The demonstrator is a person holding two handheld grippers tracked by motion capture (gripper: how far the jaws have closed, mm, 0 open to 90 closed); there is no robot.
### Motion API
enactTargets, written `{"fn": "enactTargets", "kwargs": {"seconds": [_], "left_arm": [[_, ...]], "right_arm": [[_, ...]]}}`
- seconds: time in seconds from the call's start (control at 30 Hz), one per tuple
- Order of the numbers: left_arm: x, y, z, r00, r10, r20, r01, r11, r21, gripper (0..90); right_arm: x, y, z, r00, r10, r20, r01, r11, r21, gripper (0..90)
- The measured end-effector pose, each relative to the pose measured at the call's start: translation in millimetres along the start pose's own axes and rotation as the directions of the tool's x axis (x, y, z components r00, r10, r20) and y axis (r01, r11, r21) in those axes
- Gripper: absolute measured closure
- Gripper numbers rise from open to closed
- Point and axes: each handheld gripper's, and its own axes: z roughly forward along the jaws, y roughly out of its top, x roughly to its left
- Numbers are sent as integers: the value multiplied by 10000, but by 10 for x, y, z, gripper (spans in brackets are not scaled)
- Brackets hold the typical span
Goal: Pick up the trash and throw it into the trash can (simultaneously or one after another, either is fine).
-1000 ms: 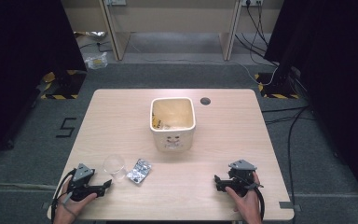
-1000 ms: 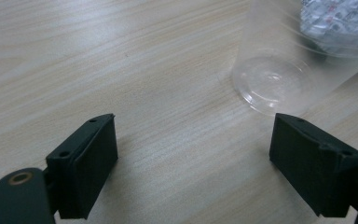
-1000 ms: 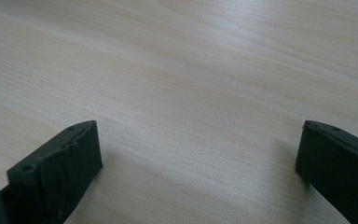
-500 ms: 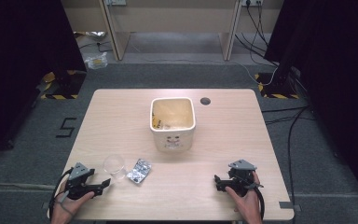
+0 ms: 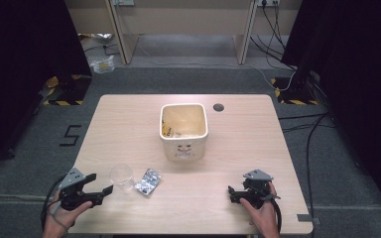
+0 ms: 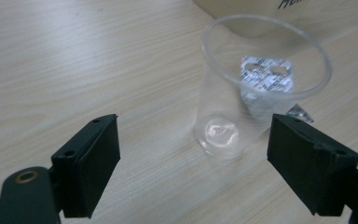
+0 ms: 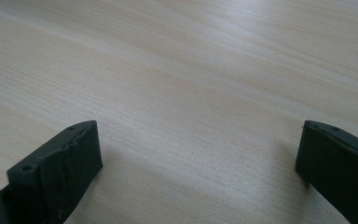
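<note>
A clear plastic cup (image 5: 121, 174) stands upright on the wooden table (image 5: 124, 124), near the front left. A silver blister pack (image 5: 148, 182) lies just to its right. My left gripper (image 5: 103, 186) is open on the table, its jaws pointing at the cup from the left and a little short of it. In the left gripper view the cup (image 6: 256, 88) stands just beyond the wide-open left gripper (image 6: 193, 140), with the blister pack (image 6: 265, 77) showing through it. My right gripper (image 5: 231, 193) rests at the front right, and in the right gripper view the right gripper (image 7: 198, 149) is open over bare wood.
A cream square bin (image 5: 183, 148) with some scraps inside stands at the table's middle. A dark cable hole (image 5: 219, 107) lies behind it to the right. Cables (image 5: 307, 148) trail over the floor on the right.
My left gripper has shifted slightly to the left, away from the cup. The right gripper, cup and blister pack have not moved.
</note>
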Motion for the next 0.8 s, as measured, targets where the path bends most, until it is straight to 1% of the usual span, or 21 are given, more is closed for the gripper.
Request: {"fn": "enactTargets", "kwargs": {"seconds": [0.1, 0.2, 0.27, 0.43, 0.53, 0.67, 0.8], "left_arm": [[-6, 40, -42, 10000, -9, -9, 9, 9999, -117, 165], [-6, 112, -78, 9999, -50, 87, 52, 9998, -167, 165], [-6, 132, -81, 10000, -28, 47, 29, 9998, -193, 165], [-14, 261, -73, 10000, -45, 79, 48, 9994, -348, 166], [-16, 334, -29, 9999, -17, 162, 23, 9995, -330, 169], [-6, 405, 89, 9997, -52, 255, 56, 9999, -139, 181], [0, 479, 189, 9992, 17, 398, -18, 10000, 23, 206]], "right_arm": [[0, 0, 0, 10000, 0, -1, 0, 10000, 0, 4], [-2, 2, 5, 10000, -20, -3, 20, 10000, -16, 4], [-2, 2, 5, 10000, -20, -3, 20, 10000, -18, 4], [-4, 3, 6, 10000, -42, -6, 42, 10000, -12, 3], [-5, 3, 6, 10000, -48, -7, 48, 10000, -17, 4], [-6, 4, 7, 10000, -60, -32, 60, 10000, -19, 4], [-10, 5, 8, 9999, -104, -37, 103, 9999, -31, 4]]}}
